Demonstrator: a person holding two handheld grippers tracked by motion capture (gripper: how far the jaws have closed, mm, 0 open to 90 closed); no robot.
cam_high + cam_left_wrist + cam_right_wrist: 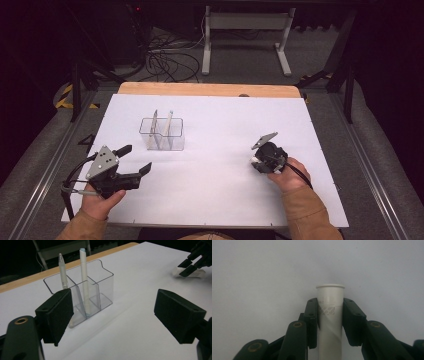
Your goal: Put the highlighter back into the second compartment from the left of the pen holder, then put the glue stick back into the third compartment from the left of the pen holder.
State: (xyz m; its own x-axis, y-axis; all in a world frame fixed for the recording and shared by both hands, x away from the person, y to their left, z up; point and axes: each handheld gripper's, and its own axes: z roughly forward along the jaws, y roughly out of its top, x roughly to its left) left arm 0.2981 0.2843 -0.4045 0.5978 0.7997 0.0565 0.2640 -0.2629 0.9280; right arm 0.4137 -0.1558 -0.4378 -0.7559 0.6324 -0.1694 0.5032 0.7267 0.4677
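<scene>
Between the right gripper's [330, 322] fingers [312, 317] sits a white tube [330, 315], clamped on both sides, low over the surface [220, 190] toward its right edge. Left gripper [136, 159] fingers stand wide apart, holding nothing, near the clear holder [162, 134] with two pens [83, 277].

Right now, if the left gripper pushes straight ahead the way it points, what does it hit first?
Probably the clear plastic two-compartment holder, off its left jaw; the left gripper is open, with bare white table between the jaws. Depth is uncertain.
</scene>
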